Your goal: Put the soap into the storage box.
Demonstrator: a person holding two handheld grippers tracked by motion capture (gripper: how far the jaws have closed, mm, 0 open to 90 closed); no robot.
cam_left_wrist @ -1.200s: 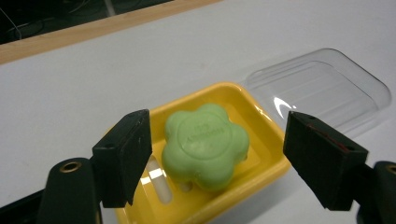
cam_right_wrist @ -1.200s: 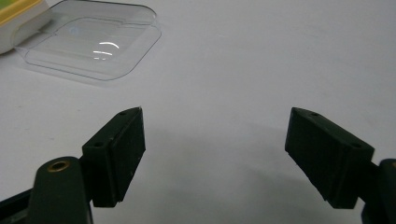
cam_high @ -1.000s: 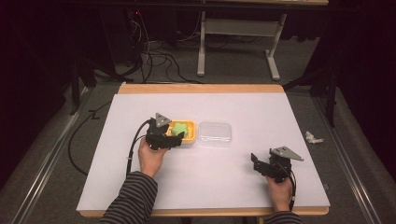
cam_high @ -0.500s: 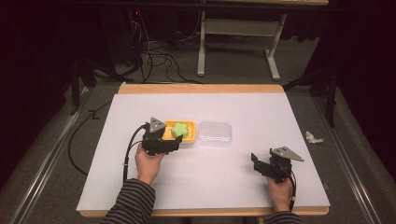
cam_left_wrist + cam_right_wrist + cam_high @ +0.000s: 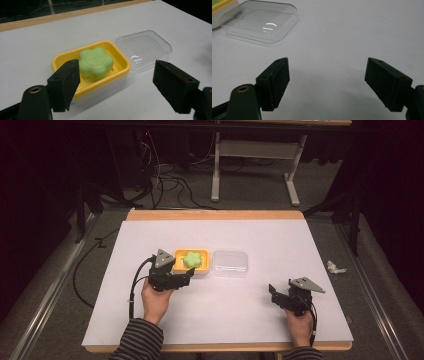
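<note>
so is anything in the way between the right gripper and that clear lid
Nothing visible. Bare white table lies between the open right gripper and the clear lid, which sits flat beside the yellow soap dish.

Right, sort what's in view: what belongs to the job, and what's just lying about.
Likely the job:
- yellow soap dish
- green flower-shaped soap in it
- clear lid lying beside the dish
- left gripper, open, at the dish
- right gripper, open, over bare table

Lying about:
- crumpled white scrap on the floor
- cables behind the table
</note>
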